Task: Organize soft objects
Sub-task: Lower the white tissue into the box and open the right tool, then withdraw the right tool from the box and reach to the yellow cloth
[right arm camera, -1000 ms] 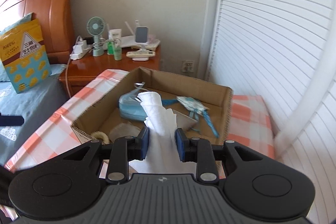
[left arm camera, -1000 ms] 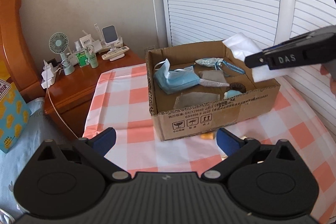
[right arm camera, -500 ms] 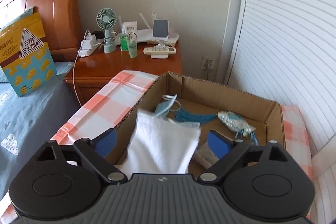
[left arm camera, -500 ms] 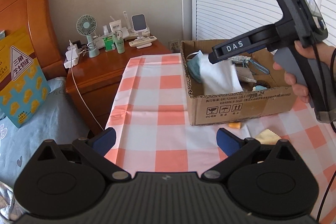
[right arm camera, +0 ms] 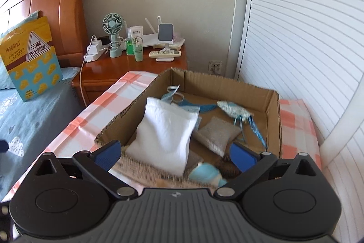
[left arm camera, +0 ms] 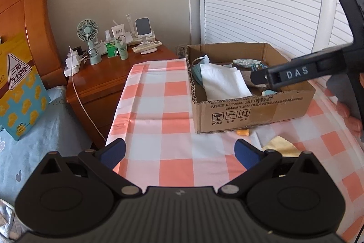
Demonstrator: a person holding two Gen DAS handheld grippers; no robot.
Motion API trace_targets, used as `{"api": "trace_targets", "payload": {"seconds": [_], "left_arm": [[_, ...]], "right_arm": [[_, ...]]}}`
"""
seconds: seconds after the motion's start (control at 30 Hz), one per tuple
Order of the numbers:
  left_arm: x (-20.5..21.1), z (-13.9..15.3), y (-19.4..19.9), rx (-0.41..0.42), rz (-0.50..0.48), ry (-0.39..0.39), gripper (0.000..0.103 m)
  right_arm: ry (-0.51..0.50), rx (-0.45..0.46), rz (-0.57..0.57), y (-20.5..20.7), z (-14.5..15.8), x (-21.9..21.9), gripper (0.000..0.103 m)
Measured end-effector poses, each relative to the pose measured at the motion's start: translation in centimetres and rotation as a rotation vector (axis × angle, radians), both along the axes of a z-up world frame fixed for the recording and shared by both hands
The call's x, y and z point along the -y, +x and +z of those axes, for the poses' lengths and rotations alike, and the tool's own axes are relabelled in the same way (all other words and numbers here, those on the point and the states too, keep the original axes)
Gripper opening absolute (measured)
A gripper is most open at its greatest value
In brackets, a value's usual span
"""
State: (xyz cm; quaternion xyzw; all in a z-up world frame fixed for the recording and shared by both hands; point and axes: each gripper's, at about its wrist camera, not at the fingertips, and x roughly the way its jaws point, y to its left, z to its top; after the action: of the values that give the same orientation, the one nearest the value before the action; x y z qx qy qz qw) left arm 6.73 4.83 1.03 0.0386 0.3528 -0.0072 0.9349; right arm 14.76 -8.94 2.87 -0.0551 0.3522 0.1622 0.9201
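A cardboard box (left arm camera: 250, 111) stands on the checked tablecloth and holds several soft things. A white cloth pouch (right arm camera: 166, 131) lies loose in it, leaning on a blue face mask (left arm camera: 196, 71). Beside the pouch are a grey pouch (right arm camera: 216, 133) and a blue patterned item with a strap (right arm camera: 232, 107). My right gripper (right arm camera: 175, 155) hangs over the box's near edge with its jaws opening wide; the white pouch (left arm camera: 223, 81) shows between them but no pad touches it. My left gripper (left arm camera: 179, 152) is open and empty over the tablecloth, left of the box. A yellow cloth (left arm camera: 281, 147) lies in front of the box.
A small orange thing (left arm camera: 243, 132) sits at the box's front wall. A wooden nightstand (left arm camera: 107, 74) with a fan (left arm camera: 87, 31), bottles and a remote stands behind the table. A bed with a snack bag (right arm camera: 31, 58) is on the left, white louvred doors (right arm camera: 307, 38) on the right.
The right gripper, shut on the white pouch a second ago, has opened and let it drop into the box, then drawn back. The left gripper has backed away from the box.
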Motion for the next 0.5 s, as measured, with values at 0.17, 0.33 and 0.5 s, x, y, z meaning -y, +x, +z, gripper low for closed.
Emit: {"api": "trace_targets", "payload": {"seconds": [0.17,0.33,0.5], "left_arm": [[0.2,-0.1,-0.4,-0.004,-0.008,-0.004,0.102],[0.4,-0.7,-0.2,-0.020,-0.024,-0.018,0.102],[0.8,-1.4,0.3,-0.044,-0.031,-0.025,0.102]], "right_arm": [[0.008,-0.070,-0.015,-2.7,-2.9,1.5,0.103],[0.000,-0.154,-0.045,-5.2,-6.5,2.4,0.103],[0.000,-0.191,-0.025,-7.6,-8.7,1.8,0.103]]}}
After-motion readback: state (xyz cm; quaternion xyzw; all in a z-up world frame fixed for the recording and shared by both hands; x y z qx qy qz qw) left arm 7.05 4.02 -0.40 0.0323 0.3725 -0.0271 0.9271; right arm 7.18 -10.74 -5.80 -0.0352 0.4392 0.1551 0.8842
